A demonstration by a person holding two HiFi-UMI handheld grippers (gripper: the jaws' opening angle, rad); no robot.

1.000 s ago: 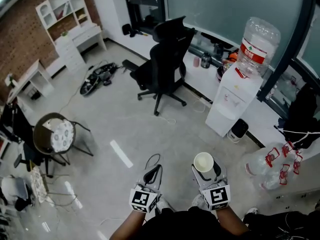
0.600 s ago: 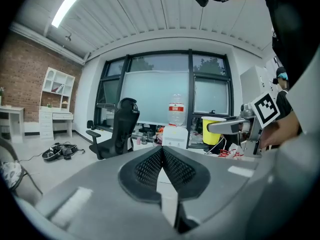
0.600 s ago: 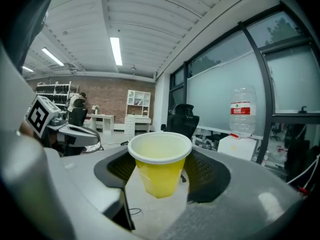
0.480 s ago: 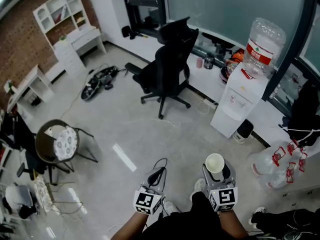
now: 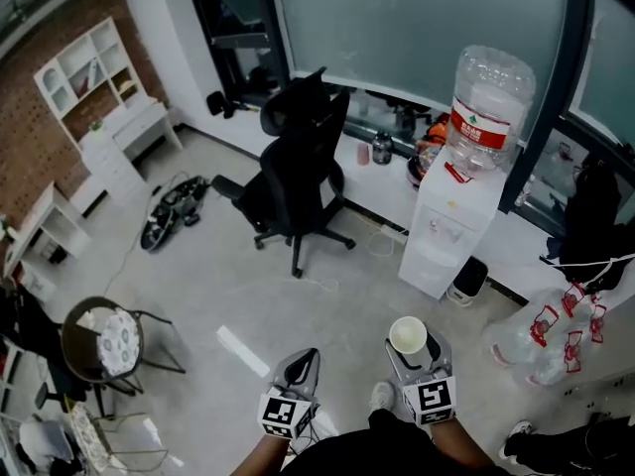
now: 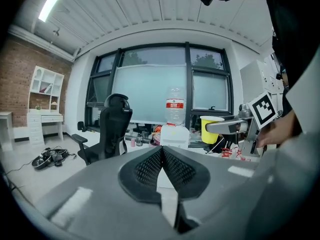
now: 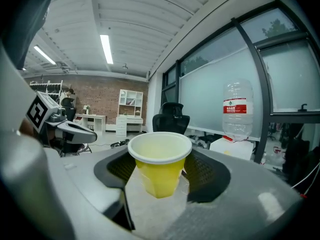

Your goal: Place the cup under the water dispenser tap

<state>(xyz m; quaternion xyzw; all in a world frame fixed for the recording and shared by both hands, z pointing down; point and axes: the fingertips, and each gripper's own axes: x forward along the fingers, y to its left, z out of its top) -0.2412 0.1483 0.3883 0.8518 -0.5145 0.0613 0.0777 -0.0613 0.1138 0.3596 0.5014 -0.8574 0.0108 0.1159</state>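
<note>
My right gripper point(image 5: 412, 350) is shut on a yellow paper cup point(image 7: 160, 166) with a white rim, held upright between the pads; from the head view the same cup point(image 5: 408, 335) shows its pale inside. The white water dispenser point(image 5: 448, 221) with a clear bottle point(image 5: 484, 102) on top stands ahead and to the right, well beyond the cup; it also shows in the right gripper view point(image 7: 235, 146) and the left gripper view point(image 6: 173, 134). My left gripper point(image 5: 300, 365) is shut with nothing in it, its pads point(image 6: 150, 168) pressed together. The tap itself is too small to make out.
A black office chair point(image 5: 293, 181) stands left of the dispenser. A small black bin point(image 5: 466, 281) sits at the dispenser's right foot. Empty water bottles point(image 5: 541, 340) lie on the floor at the right. A round chair point(image 5: 104, 340) stands at the left, white shelves point(image 5: 94, 107) by the brick wall.
Both grippers and the view have moved forward across the floor toward the dispenser, which now sits nearer the cup. The cup stays held in the right gripper.
</note>
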